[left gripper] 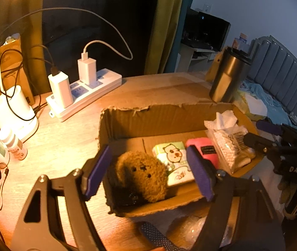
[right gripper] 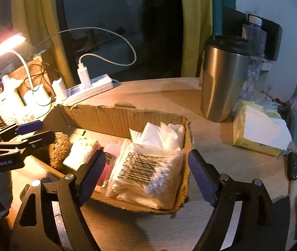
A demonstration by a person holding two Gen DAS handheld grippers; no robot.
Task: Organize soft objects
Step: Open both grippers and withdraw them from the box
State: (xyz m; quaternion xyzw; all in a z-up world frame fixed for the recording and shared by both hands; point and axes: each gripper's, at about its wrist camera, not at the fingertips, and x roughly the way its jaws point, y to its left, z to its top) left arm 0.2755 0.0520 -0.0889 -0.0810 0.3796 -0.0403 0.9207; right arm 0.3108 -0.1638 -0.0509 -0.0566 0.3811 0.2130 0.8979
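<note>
Hovering over the cardboard box (left gripper: 127,123) near the table's front edge, the left gripper (left gripper: 148,175) and right gripper (right gripper: 146,175) both have jaws spread, holding nothing. Inside the box lie a brown plush toy (left gripper: 142,175), tissue pack (left gripper: 175,161), pink pouch (left gripper: 202,146) and cotton-swab bag (right gripper: 148,171).

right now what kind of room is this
Most likely a bedroom with a desk: a padded headboard and blue bedding lie just past the desk, which carries a lamp and power strip.
</note>
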